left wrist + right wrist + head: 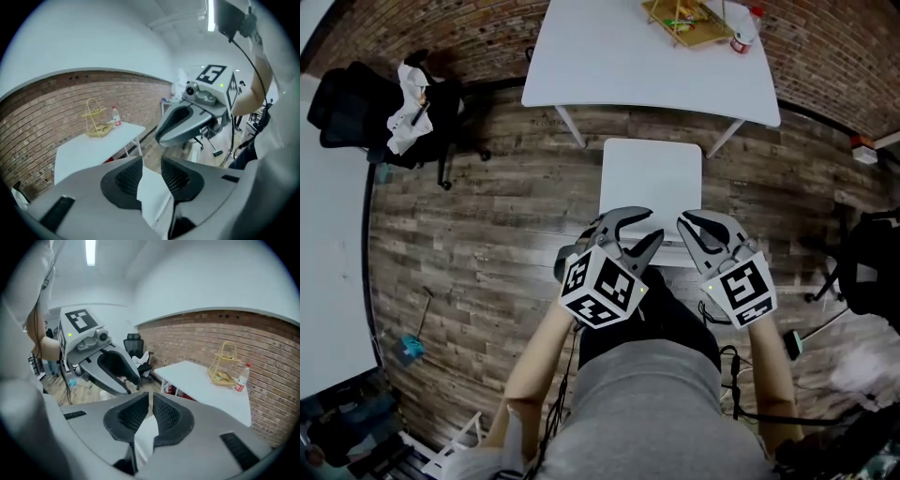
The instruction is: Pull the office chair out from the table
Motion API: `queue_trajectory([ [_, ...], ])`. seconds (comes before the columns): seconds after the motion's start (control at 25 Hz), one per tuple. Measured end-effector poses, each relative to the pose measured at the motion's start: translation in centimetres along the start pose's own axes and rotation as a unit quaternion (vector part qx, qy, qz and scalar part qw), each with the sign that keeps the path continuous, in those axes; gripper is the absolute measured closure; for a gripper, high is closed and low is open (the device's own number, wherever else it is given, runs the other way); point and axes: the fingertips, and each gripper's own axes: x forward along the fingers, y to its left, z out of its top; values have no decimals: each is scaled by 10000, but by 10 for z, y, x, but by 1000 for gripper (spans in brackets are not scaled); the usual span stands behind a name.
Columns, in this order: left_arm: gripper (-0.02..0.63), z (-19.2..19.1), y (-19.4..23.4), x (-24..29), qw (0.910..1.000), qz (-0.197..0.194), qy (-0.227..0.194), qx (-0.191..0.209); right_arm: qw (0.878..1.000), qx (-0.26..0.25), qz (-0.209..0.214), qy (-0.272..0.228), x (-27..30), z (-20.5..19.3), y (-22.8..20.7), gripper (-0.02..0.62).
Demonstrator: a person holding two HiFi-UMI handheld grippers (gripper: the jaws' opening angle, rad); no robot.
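A white chair (652, 183) with a flat rectangular top stands just in front of the white table (619, 56), seen from above. Both grippers hang side by side in the air over its near edge, close to the person's body. My left gripper (642, 225) has its jaws apart with nothing between them; past its pads (129, 176) only the white chair surface shows. My right gripper (701, 223) keeps a narrow gap, also empty, and its pads (166, 414) touch nothing. Neither gripper touches the chair.
On the table's far end sit a wire basket (684, 21) and a bottle (741, 37). A black office chair (356, 103) with a white cloth stands at the left by a brick wall. More dark chairs and cables lie at the right (872, 272).
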Motion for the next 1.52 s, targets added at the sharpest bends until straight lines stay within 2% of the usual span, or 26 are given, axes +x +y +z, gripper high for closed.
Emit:
queue_trajectory([
  [0.08, 525, 26, 18, -8, 9978, 380, -508, -206, 9989, 165, -271, -336, -1, 14, -11, 565],
  [0.16, 591, 50, 32, -18, 9909, 644, -1063, -510, 9960, 381, -412, -689, -2, 30, -16, 569],
  [0.24, 591, 70, 41, -26, 9829, 701, -1483, -843, 9905, 685, -533, -1063, -3, 48, -19, 573],
  [0.32, 591, 80, 48, -30, 9766, 837, -1679, -1056, 9837, 936, -697, -1368, -5, 62, -23, 577],
  [0.56, 591, 79, 74, -36, 9585, 2015, -1523, -1320, 9593, 1370, -1390, -2042, -18, 90, -39, 578],
  [0.68, 591, 78, 82, -40, 9495, 2293, -1576, -1453, 9523, 1417, -1592, -2182, -22, 98, -44, 578],
  [0.88, 591, 77, 85, -47, 9423, 2412, -1684, -1596, 9490, 1535, -1722, -2150, -24, 96, -45, 580],
  [1.52, 591, 69, 85, -56, 9377, 2529, -1665, -1702, 9480, 1693, -1779, -2026, -24, 89, -41, 581],
])
